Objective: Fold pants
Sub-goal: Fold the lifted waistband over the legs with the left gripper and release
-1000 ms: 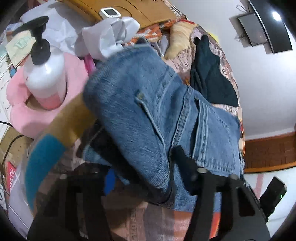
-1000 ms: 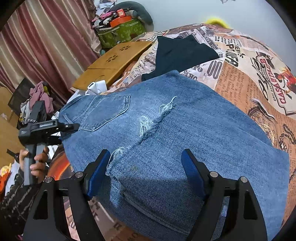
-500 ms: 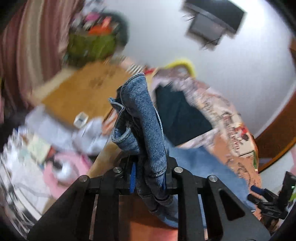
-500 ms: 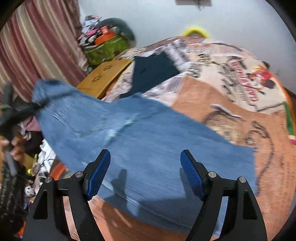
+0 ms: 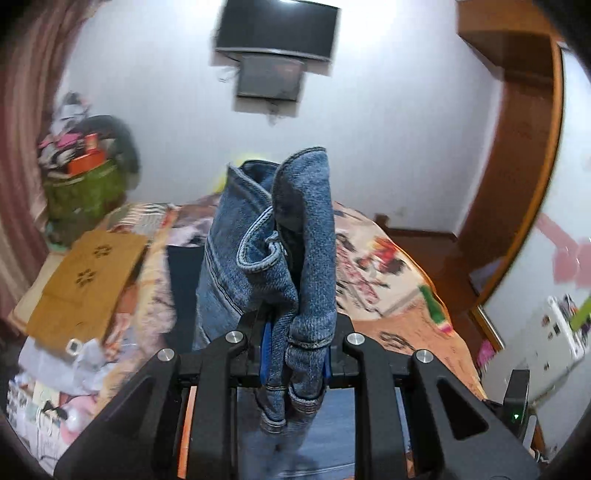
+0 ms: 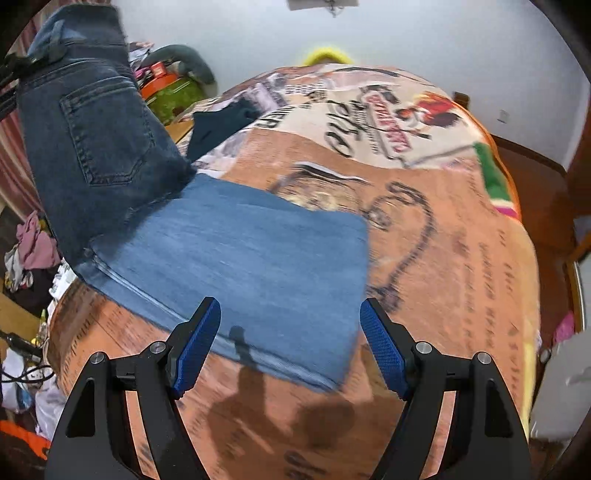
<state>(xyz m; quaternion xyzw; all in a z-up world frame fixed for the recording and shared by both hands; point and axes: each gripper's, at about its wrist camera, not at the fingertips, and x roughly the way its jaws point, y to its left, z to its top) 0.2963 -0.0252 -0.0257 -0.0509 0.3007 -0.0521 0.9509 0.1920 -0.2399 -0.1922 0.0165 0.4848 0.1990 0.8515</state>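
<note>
Blue jeans (image 6: 236,266) lie partly folded on the printed bed cover (image 6: 461,258). Their waist end with a back pocket (image 6: 103,133) is lifted high at the left of the right wrist view. My left gripper (image 5: 293,354) is shut on the bunched waistband of the jeans (image 5: 291,258) and holds it up above the bed. My right gripper (image 6: 290,343) is open and empty, hovering just above the near edge of the flat folded part.
A dark garment (image 6: 221,122) lies further back on the bed. A wooden lap table (image 5: 85,280) and clutter (image 5: 81,173) stand at the left. A television (image 5: 277,33) hangs on the far wall. A wooden door frame (image 5: 517,184) is at the right.
My left gripper has risen and swung upward with the waistband, lifting the top of the jeans off the bed. My right gripper has pulled back from the denim and stays open.
</note>
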